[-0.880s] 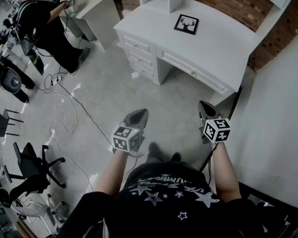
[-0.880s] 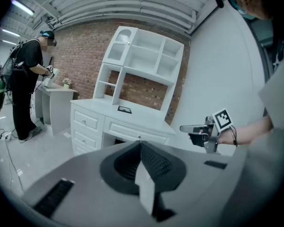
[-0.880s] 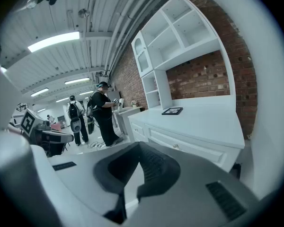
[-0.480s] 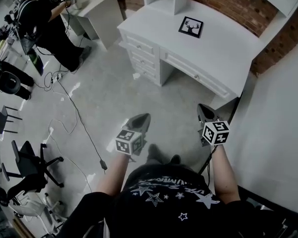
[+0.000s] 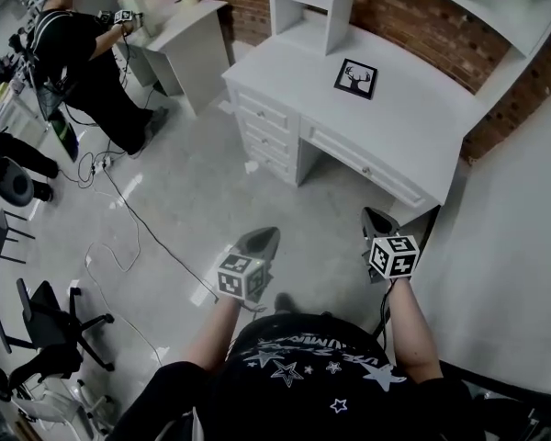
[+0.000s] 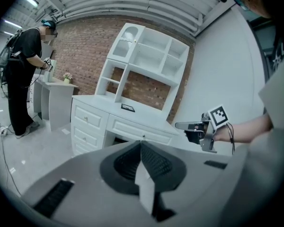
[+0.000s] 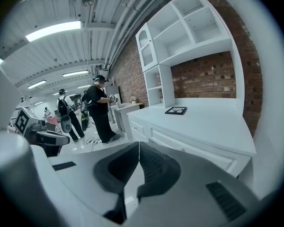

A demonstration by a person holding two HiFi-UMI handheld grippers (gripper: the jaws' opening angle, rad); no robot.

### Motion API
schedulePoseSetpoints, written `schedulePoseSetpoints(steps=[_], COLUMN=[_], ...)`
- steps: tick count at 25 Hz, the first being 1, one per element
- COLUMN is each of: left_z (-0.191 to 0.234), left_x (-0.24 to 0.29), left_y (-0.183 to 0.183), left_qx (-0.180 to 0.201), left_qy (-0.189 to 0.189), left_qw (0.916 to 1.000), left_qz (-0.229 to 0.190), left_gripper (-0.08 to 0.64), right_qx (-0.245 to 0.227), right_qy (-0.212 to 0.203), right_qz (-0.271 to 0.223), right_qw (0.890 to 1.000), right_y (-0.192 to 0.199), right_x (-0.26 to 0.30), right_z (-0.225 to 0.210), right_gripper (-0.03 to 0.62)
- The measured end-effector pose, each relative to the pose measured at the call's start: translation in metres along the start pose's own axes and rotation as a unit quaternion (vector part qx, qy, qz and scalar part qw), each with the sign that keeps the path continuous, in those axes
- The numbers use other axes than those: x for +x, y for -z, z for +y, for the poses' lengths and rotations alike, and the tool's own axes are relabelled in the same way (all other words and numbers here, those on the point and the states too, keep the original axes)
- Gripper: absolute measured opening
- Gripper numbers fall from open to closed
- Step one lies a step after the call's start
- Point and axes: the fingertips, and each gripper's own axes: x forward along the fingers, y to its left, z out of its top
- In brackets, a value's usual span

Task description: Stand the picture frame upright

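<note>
Item: picture frame point(image 5: 356, 78), lying flat on the far part of the white desk point(image 5: 422, 118), well apart from my tools. Left gripper point(image 5: 264, 237) and right gripper point(image 5: 376, 220): jaws pressed together, holding nothing. Change: the desk now sits nearer than a moment ago, so I judge the approach under way and the reach not yet begun.
</note>
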Motion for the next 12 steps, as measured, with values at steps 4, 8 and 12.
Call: schedulePoseSetpoints(steps=[4, 8, 12], left_z=[0.012, 0.029, 0.040], left_x=[0.002, 0.005, 0.009], left_y=[-0.004, -0.001, 0.006], left_qx=[0.000, -0.003, -0.009], left_qy=[0.012, 0.015, 0.013], left_qw=[0.9999, 0.9999, 0.9998], left_qz=[-0.002, 0.006, 0.015], left_gripper=[0.018, 0.018, 0.018], right_qx=[0.025, 0.030, 0.044], right_qy=[0.013, 0.024, 0.029], right_qz=[0.002, 0.009, 0.021], right_qw=[1.000, 0.999, 0.998], right_y=[0.003, 0.008, 0.015], right_x=[0.010, 0.018, 0.023], right_z=[0.002, 0.004, 0.000], right_gripper=[0.015, 0.015, 0.015])
